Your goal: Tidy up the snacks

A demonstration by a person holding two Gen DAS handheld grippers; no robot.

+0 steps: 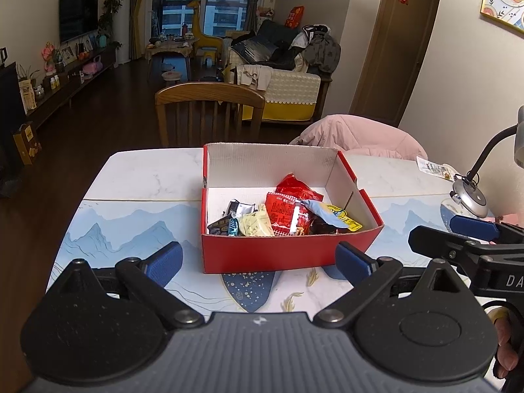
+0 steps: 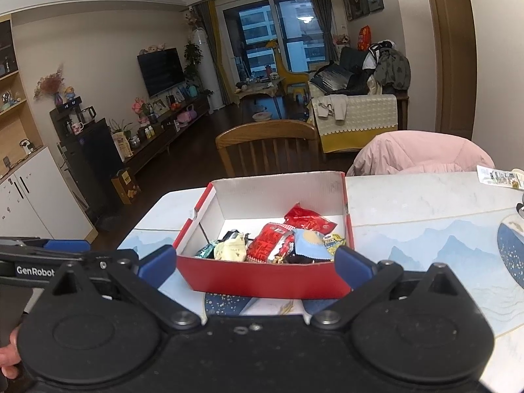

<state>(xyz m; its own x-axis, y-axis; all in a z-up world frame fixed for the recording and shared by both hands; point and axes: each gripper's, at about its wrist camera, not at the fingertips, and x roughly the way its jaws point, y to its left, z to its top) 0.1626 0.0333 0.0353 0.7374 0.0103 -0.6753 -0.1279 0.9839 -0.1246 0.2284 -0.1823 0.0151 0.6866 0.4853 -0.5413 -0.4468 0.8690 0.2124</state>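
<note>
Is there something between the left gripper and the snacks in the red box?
Only the box's near wall stands before the left gripper. The snacks lie behind it, and the box is open from above.

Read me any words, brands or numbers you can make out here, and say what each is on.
"GenRobot": on the left gripper's body, right wrist view.
"DA", cut off at the frame edge: on the right gripper's body, left wrist view.
Print on the snack packets in the red box: too small to read.
</note>
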